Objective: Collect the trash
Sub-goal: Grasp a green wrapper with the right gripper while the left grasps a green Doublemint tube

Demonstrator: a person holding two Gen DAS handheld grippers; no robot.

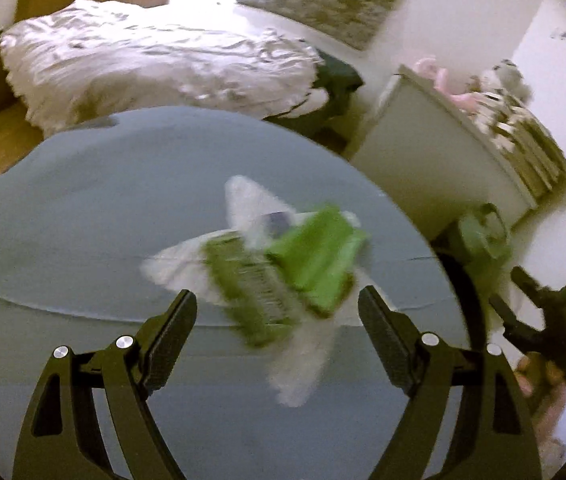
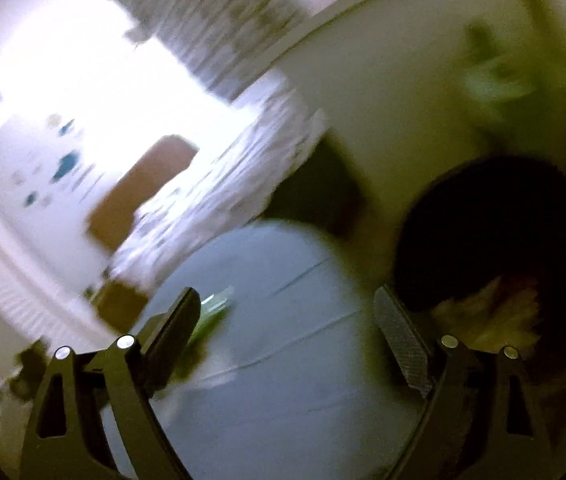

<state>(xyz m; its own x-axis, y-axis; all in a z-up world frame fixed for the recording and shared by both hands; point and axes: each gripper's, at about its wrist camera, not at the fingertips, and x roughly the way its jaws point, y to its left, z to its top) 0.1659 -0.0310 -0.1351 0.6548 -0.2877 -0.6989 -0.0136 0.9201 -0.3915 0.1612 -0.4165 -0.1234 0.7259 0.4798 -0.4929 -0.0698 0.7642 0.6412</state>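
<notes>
Ahead, in the left wrist view, a round grey-blue table [image 1: 83, 208] stands beside a rumpled white bed [image 1: 155, 64]. Blurred green-and-white wrappers [image 1: 283, 264] lie near its right edge, long axis diagonal, beyond the left hand-held gripper [image 1: 277, 308], jaws apart. In the right wrist view, the right hand-held gripper [image 2: 287, 312] gapes empty over the table's edge beside a dark bin [image 2: 495, 232].

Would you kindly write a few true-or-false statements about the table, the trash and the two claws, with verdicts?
1. The left claw is open. True.
2. Green wrappers lie on a round grey table. True.
3. The left claw grips a wrapper. False: its fingers stand apart, clear of the trash.
4. The right claw is shut on a bottle. False: it is open and empty.
5. A dark bin shows beside the table in the right wrist view. True.
</notes>
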